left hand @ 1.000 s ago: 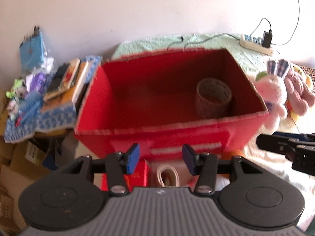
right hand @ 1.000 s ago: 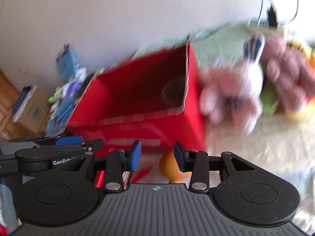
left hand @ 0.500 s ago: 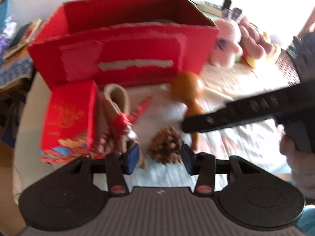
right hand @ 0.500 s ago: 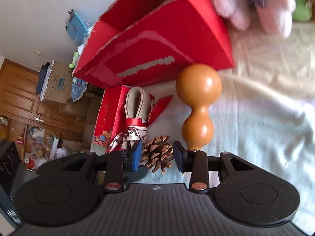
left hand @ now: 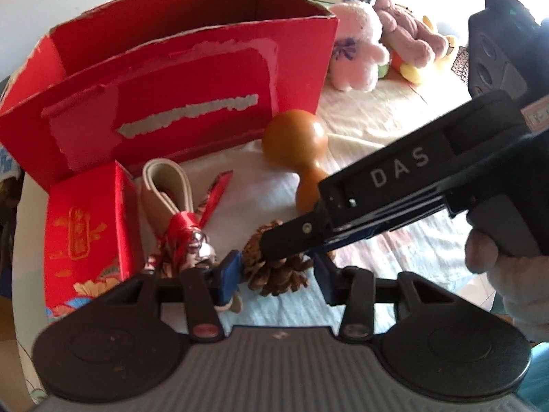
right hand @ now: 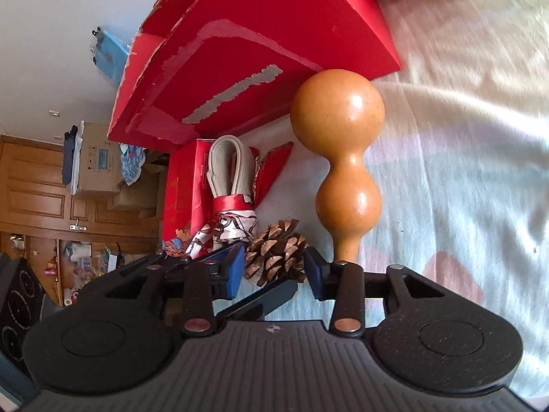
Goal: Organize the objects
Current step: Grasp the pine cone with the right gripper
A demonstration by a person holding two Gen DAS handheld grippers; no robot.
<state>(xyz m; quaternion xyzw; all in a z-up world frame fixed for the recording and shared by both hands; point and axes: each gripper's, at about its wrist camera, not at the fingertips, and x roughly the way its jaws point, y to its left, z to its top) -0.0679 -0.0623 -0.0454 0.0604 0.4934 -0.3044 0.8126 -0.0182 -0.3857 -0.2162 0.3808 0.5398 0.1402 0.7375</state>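
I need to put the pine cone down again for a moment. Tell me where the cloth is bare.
Bare cloth lies right of the gourd, running toward the plush toys, and in a narrow strip between the gourd and the belt roll. It is crowded around the pine cone: both sets of jaws, the belt roll and the small red box press close, with the big red box behind.

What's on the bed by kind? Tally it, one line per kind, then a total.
Red boxes: 2, the big open box and the small box
Gourd: 1
Pine cone: 1
Folded belt with scarf: 1
Plush toys: at least 2, pink rabbit and brownish plush
Total: at least 7
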